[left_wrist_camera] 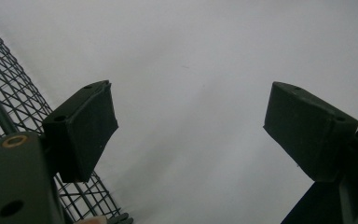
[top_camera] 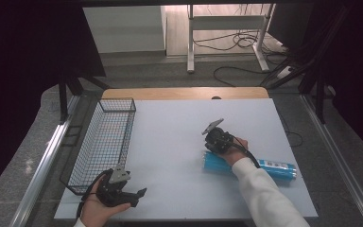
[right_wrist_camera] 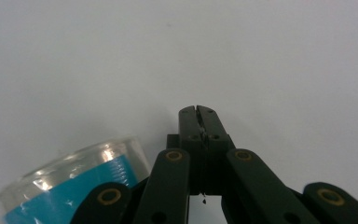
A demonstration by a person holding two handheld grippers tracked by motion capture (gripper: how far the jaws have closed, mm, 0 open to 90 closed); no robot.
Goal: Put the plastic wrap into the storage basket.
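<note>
The left gripper sits low at the near edge of the pale grey table, held in the person's left hand; its jaws stand wide apart with nothing between them, and in the left gripper view only bare tabletop lies between the two black pads. Just beside that gripper, on its outer side and running away from it toward the far edge, stands a black wire mesh basket, its mesh showing at the left of the left gripper view. The right gripper is gripped in the person's right hand, white sleeve trailing back; its jaws are pressed together with nothing held between them. Right under and behind that gripper lies a clear plastic tube of blue items with a blue label, on its side on the table; in the right gripper view its transparent end sits just left of the jaws, beside them and not clasped.
</note>
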